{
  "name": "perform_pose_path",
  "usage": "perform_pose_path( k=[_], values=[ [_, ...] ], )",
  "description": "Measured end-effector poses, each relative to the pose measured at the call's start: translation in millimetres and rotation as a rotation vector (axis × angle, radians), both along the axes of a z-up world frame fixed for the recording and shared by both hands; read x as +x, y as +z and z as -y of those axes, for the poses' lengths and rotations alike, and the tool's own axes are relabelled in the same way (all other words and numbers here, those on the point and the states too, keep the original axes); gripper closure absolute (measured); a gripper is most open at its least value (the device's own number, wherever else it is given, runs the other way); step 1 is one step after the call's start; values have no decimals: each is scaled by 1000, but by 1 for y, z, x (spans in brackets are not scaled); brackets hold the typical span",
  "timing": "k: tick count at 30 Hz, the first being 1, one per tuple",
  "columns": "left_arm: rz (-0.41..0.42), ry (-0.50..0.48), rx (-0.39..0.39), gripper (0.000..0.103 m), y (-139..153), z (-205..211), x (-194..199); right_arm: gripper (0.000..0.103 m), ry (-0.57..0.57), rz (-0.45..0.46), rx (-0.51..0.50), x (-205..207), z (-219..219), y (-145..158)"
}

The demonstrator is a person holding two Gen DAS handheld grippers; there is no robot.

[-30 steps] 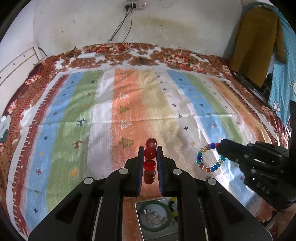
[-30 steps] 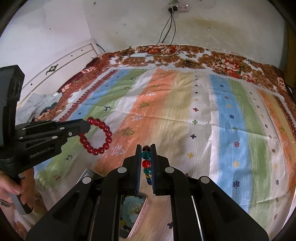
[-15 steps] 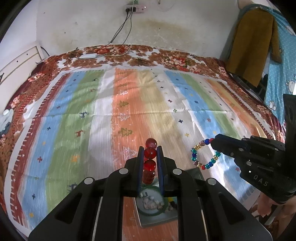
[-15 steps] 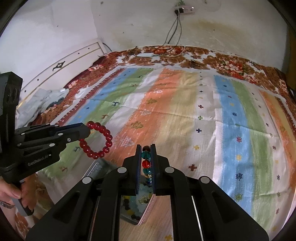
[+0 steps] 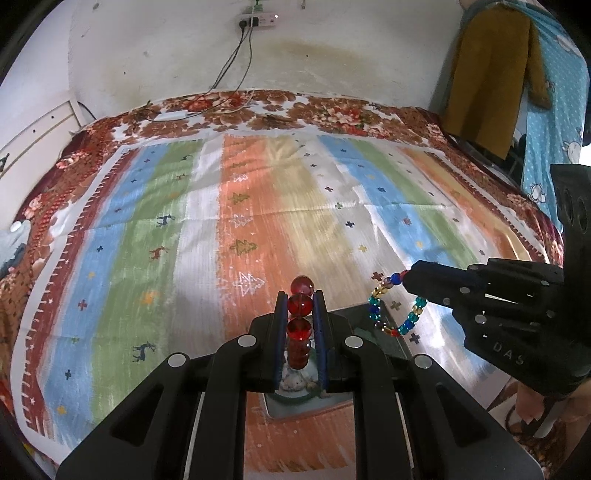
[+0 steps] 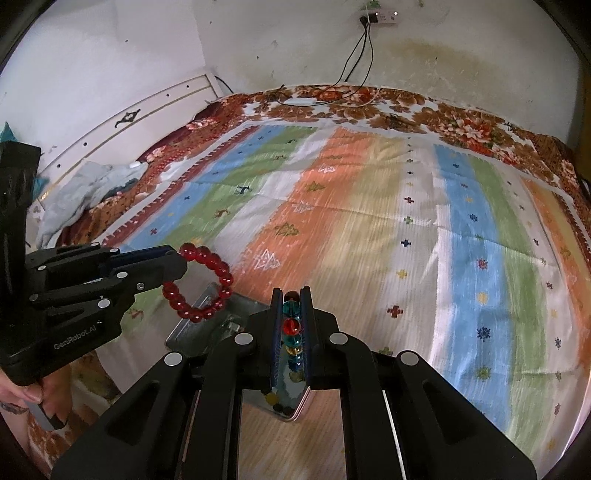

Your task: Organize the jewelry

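My left gripper (image 5: 300,306) is shut on a red bead bracelet (image 5: 300,325), which hangs in a loop in the right wrist view (image 6: 207,284). My right gripper (image 6: 291,306) is shut on a multicoloured bead bracelet (image 6: 291,332), seen as a loop in the left wrist view (image 5: 391,310). Both are held above an open metal jewelry box (image 5: 373,325) lying on the striped bedspread (image 5: 258,221). The box holds a green ring and small pieces, partly hidden under the grippers; it also shows in the right wrist view (image 6: 207,328).
The bed runs to a white wall with a power strip and cables (image 5: 255,18). A white headboard (image 6: 122,122) and crumpled clothes (image 6: 74,195) lie at the left. Hanging garments (image 5: 491,74) are at the right.
Both grippers have pulled back and up with their bracelets; more of the box shows under them and the box's lid edge has come into view.
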State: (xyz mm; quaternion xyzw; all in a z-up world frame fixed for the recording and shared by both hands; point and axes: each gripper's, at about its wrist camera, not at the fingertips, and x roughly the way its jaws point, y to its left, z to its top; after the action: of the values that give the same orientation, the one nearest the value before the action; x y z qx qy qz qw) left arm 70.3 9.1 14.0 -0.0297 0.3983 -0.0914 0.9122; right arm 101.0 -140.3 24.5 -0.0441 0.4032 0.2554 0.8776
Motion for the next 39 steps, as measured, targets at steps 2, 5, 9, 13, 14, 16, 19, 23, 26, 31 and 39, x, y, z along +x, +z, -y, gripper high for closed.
perform_pose_path(
  k=[2,5,9,13,14,16,19,23,26,31,39],
  values=[
    [-2,-4,2,90,-1,2,-2,93,6,-1,-2,-3,-1,-1],
    [-7,-7,2,90,-2,3,-5,93,15,-6,-5,-7,-3,-3],
    [-8,-16,9,90,-3,7,-6,93,32,-21,0,-7,-5,-5],
    [-36,-3,14,89,-8,4,-4,81,22,-34,6,-8,0,-9],
    [-35,4,9,87,-7,2,-5,65,13,-33,11,-8,3,-9],
    [-36,12,3,79,-8,0,-7,61,6,-25,19,-10,8,-8],
    [-45,18,14,77,-11,-2,-11,58,-2,0,12,-13,13,-4],
    [-46,20,18,67,-12,-3,-16,53,-17,23,18,-21,24,-3],
    [-50,19,22,59,-14,-3,-22,48,-27,15,29,-25,34,-6],
    [-47,21,25,48,-14,-1,-30,39,-29,37,32,-36,42,-6],
    [-43,43,10,25,-15,-5,-45,25,-4,61,13,-57,47,-12]
  ],
)
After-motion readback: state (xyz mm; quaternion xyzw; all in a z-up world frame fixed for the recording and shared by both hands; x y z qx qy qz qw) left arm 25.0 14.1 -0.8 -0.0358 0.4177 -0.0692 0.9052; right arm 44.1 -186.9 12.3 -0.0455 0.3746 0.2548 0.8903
